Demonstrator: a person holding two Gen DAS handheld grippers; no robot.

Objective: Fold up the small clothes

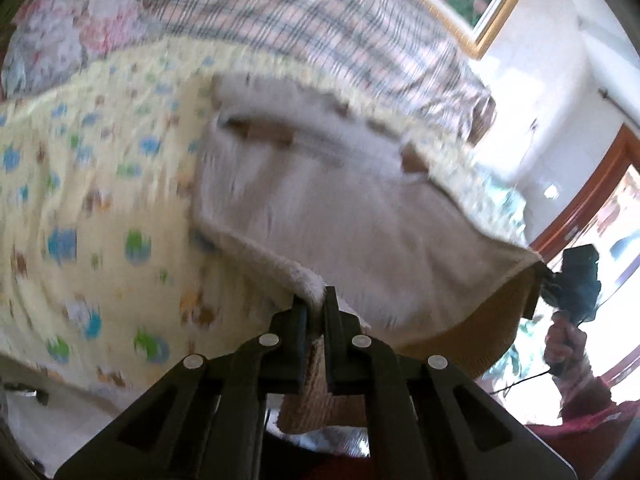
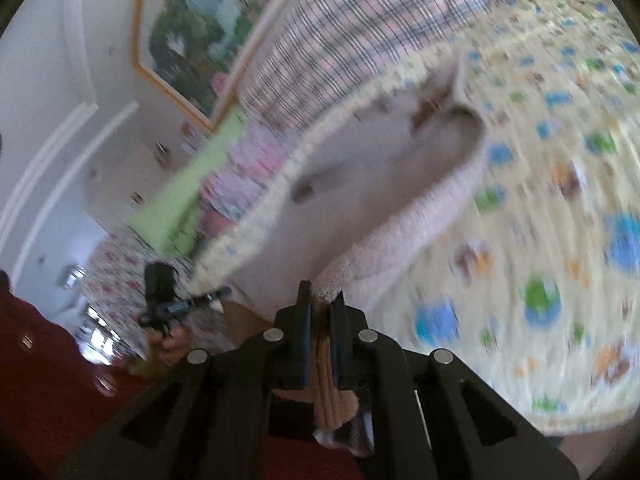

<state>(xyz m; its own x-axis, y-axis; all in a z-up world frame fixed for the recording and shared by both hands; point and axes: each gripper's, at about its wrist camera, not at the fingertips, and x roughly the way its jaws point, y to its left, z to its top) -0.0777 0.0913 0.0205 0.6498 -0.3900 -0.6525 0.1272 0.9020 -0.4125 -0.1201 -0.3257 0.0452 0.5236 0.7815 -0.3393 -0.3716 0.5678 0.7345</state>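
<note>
bed surface covered by a yellow blanket printed with small blue, green and brown figures; behind it a plaid sheet, then a white wall with a gold-framed picture. on the blanket lies a pale fleecy garment with a tan outer side, near edge lifted and stretched between the two tools. left gripper clamped together on one corner of that edge. right gripper clamped on the other corner, cloth hanging down between its fingers. both views smeared by motion blur. a hand holds the right tool's handle.
</note>
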